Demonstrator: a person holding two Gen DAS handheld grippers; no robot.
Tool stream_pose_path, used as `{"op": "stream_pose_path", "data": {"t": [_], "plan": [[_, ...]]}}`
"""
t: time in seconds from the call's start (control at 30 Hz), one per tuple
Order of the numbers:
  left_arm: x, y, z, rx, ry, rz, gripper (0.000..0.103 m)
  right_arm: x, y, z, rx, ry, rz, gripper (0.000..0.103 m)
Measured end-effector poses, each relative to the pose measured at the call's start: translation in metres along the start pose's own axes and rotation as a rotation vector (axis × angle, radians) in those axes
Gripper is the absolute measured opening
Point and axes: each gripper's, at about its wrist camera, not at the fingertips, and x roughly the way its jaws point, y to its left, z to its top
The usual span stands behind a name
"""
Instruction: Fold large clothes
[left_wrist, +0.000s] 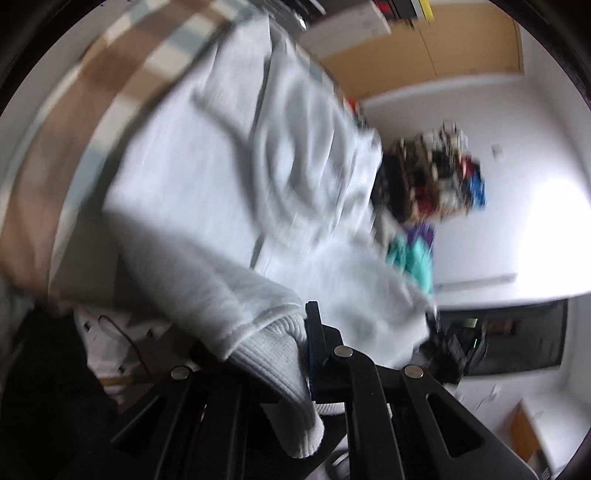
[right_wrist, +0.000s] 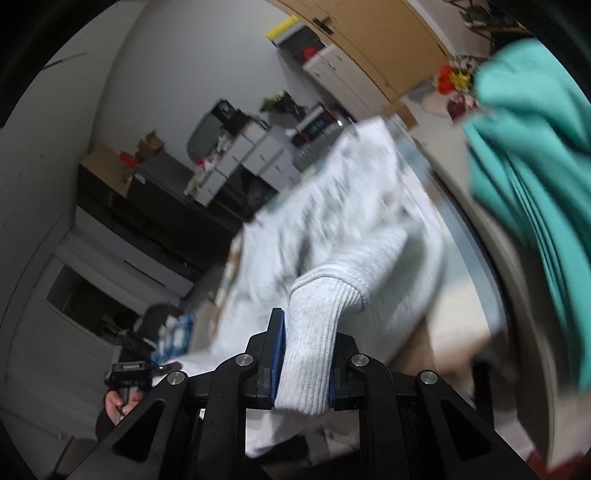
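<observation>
A light grey sweatshirt (left_wrist: 207, 177) lies stretched over the table, blurred by motion. My left gripper (left_wrist: 293, 345) is shut on a ribbed cuff (left_wrist: 280, 373) of it; only one blue-padded finger (left_wrist: 314, 332) shows, as cloth hides the other. In the right wrist view my right gripper (right_wrist: 306, 356) is shut on the other ribbed cuff (right_wrist: 314, 325), and the sweatshirt (right_wrist: 332, 206) trails away from it. Each gripper appears in the other's view: the right gripper (left_wrist: 456, 345) low at the right, the left gripper (right_wrist: 129, 365) at the lower left, held by a hand (right_wrist: 118, 402).
A teal garment (right_wrist: 528, 166) hangs close at the right; the teal garment (left_wrist: 410, 254) also shows beyond the sweatshirt. The table has a tan and white striped cover (left_wrist: 74, 122). Cluttered shelves and boxes (right_wrist: 236, 147), a wooden cabinet (right_wrist: 369, 44) and white walls surround the table.
</observation>
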Motion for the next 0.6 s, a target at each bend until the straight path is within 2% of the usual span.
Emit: {"op": "stream_pose_path", "data": {"t": [0.13, 0.23, 0.33, 0.37, 0.43, 0.5, 0.6], "plan": [[0.007, -0.030, 0.075, -0.031, -0.065, -0.033, 0.004, 0.024, 0.022, 0.065, 0.027, -0.024, -0.024, 0.018], [0.025, -0.053, 0.128, -0.020, -0.065, -0.038, 0.004, 0.053, 0.025, 0.114, 0.091, -0.037, -0.077, 0.018], [0.045, -0.061, 0.166, -0.048, -0.065, -0.027, 0.004, 0.085, 0.004, 0.159, 0.250, -0.035, -0.081, 0.018], [0.053, -0.065, 0.181, -0.062, -0.070, -0.029, 0.004, 0.096, -0.005, 0.175, 0.299, -0.046, -0.090, 0.012], [0.062, -0.068, 0.199, -0.062, -0.067, -0.031, 0.005, 0.110, -0.016, 0.206, 0.327, -0.103, -0.129, 0.009], [0.073, -0.063, 0.219, -0.088, -0.059, -0.043, 0.004, 0.130, -0.029, 0.231, 0.345, -0.109, -0.169, 0.009], [0.087, -0.049, 0.241, -0.115, -0.047, -0.015, 0.005, 0.164, -0.045, 0.247, 0.332, -0.084, -0.233, 0.009]]}}
